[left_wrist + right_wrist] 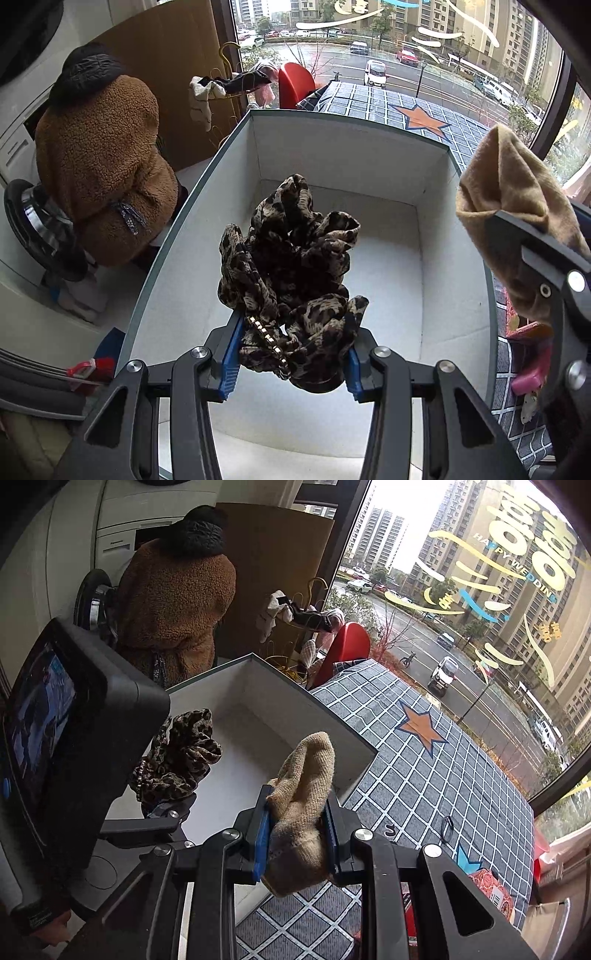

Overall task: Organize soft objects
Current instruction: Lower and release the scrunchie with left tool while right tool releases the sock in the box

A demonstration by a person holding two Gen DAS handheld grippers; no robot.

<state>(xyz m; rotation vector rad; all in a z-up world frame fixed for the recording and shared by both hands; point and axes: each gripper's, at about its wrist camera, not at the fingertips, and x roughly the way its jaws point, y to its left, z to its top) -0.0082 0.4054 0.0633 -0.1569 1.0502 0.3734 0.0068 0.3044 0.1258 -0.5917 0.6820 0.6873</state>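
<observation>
The left gripper (pixel 293 354) is clamped on a bunched leopard-print cloth (pixel 291 266), its blue pads (pixel 231 363) pressing in from both sides. A short row of small metal studs (pixel 266 338) runs along one edge of the fabric near the left pad. The cloth hangs above the open white box (pixel 388 155), whose inside shows bare white walls and floor beneath it.

The right gripper (pixel 295 834) pinches a tan knitted piece (pixel 306 794), perhaps a sock or a small hat, though the crumpled shape makes it hard to say which. The blue pads (pixel 260 845) squeeze its lower half, and the upper end stands up between the fingers. It sits over the box's near right edge, where the wall meets the checked blue-grey cloth (pixel 424 782) with an orange star (pixel 421 727) printed on it.

The two grippers are just beside each other; the left one's camera body (pixel 74 716) fills the left side of the right wrist view.

Beyond the box, a person in a brown fleece coat (pixel 99 173) bends toward a front-loading washing machine (pixel 22 221). A red chair back (pixel 293 85) stands by the window (pixel 406 44), with a wet street and parked cars outside.
</observation>
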